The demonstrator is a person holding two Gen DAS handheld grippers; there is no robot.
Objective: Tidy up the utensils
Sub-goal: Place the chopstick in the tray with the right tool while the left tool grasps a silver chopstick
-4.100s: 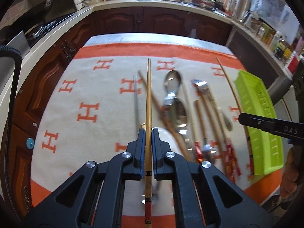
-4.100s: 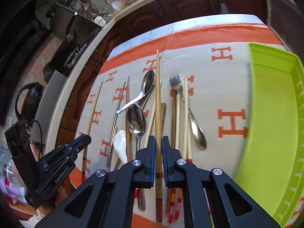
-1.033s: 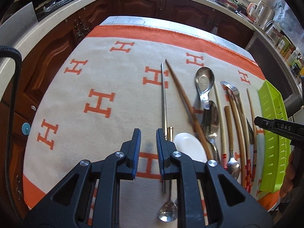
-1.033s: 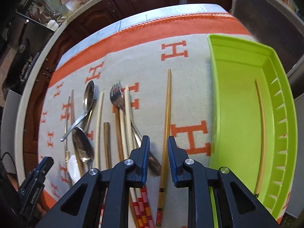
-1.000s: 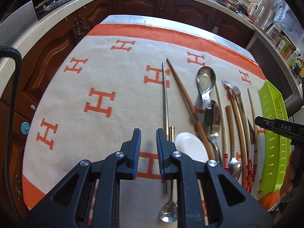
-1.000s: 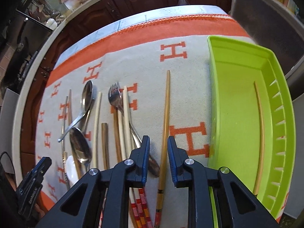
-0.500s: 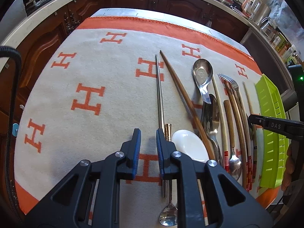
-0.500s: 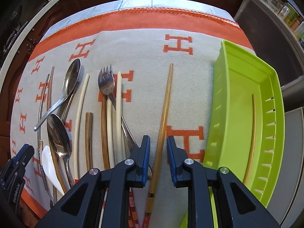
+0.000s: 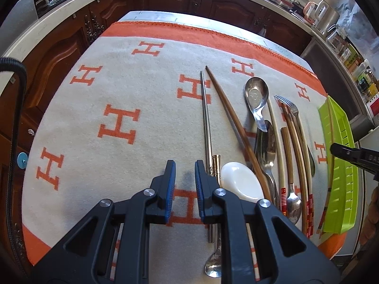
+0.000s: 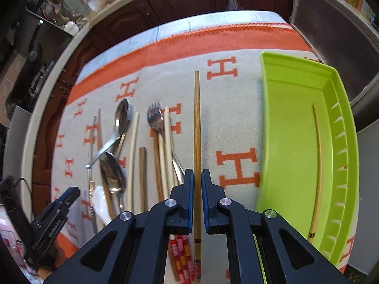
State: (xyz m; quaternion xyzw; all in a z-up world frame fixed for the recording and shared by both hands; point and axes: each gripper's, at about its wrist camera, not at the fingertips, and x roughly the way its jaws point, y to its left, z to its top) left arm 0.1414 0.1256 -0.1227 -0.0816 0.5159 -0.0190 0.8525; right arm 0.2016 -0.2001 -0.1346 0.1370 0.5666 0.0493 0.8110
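right claw (image 10: 197, 190) clamped on the chopstick (image 10: 197, 127), tray (image 10: 293, 78) to its right. left claw (image 9: 183, 177) slightly open, empty. advise a level lift, laid beside the stick in the tray.

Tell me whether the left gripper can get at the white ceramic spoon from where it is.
Probably yes: the white ceramic spoon lies uncovered just beside the empty left gripper; only a steel chopstick lies between.

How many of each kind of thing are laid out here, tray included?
chopsticks: 8
spoons: 5
forks: 1
trays: 1
total: 15
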